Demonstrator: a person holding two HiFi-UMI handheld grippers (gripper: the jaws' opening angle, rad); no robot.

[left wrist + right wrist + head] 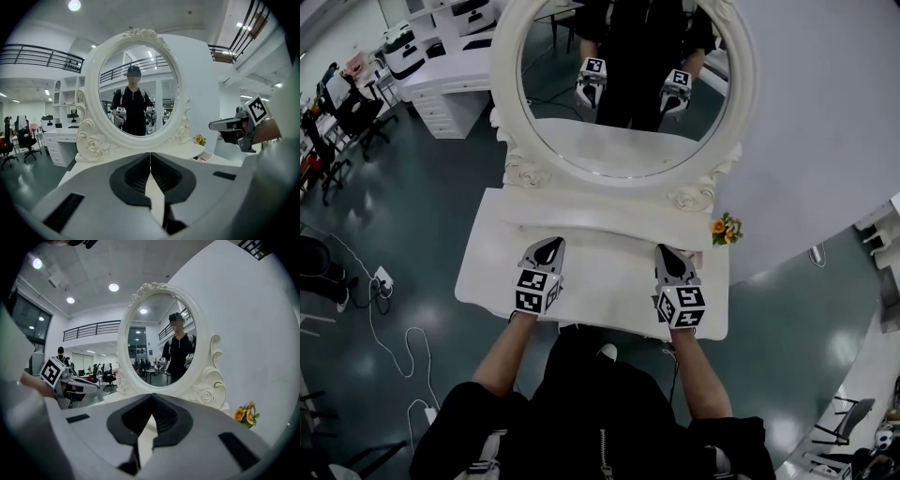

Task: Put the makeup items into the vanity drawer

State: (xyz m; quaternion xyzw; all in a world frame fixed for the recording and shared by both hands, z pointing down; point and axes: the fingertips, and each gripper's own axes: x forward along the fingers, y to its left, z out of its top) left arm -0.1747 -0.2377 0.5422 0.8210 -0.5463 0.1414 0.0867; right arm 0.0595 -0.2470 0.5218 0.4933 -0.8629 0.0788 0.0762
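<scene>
A white vanity table (600, 277) with an oval mirror (623, 84) stands in front of me. No makeup item shows plainly on its top, and its drawer is hidden from the head view. My left gripper (547, 247) hovers over the left half of the tabletop, jaws shut and empty; in its own view the fingertips (150, 155) meet. Over the right half is my right gripper (667, 253), its tips (151, 397) also touching with nothing between them. Both point toward the mirror (136, 93), which reflects a person holding them.
A small bunch of orange flowers (726, 228) sits at the table's right back corner. White desks (441, 75) and office chairs (347, 112) stand at the upper left. Cables (394, 328) lie on the floor to the left. A white wall (825, 122) rises behind the mirror.
</scene>
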